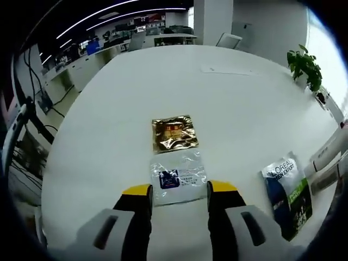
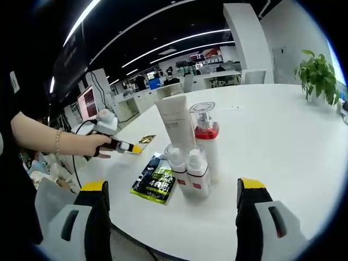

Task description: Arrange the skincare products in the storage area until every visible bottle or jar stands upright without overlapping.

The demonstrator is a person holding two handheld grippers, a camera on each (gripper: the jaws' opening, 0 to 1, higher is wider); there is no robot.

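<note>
bottles cluster dead ahead between the right gripper's jaws, which stand wide apart with nothing in them: a tall white tube, a clear-capped pump bottle with red collar, and two small clear-capped bottles in front, all upright and packed close, apparently touching. beyond the left jaw tip lies a flat green-and-black sachet, just beside the small bottles.

left gripper jaws also apart, empty. a clear plastic sachet with dark label lies flat between the jaw tips, its near edge at the tips; a gold foil sachet lies just past it. the l'oreal pouch lies flat off to the right of the right jaw. all on the white table.

risks (judgement):
- the cluster is tight; closing on one bottle could nudge a neighbour, and the tall tube and pump bottle look top-heavy, so one tip could take down the group.
- flat sachets give the jaws little to bite; pinching from above may skid them along the smooth table or fold them.
- sachets probably will not stand upright unaided.

hard to make out:
- whether the bottles truly touch or only overlap in view.
- lower part of the tube and pump bottle, hidden behind the small bottles.
- label text on the clear and gold sachets is too small to read.
- the pouch's far end is warped by the lens near the edge.
</note>
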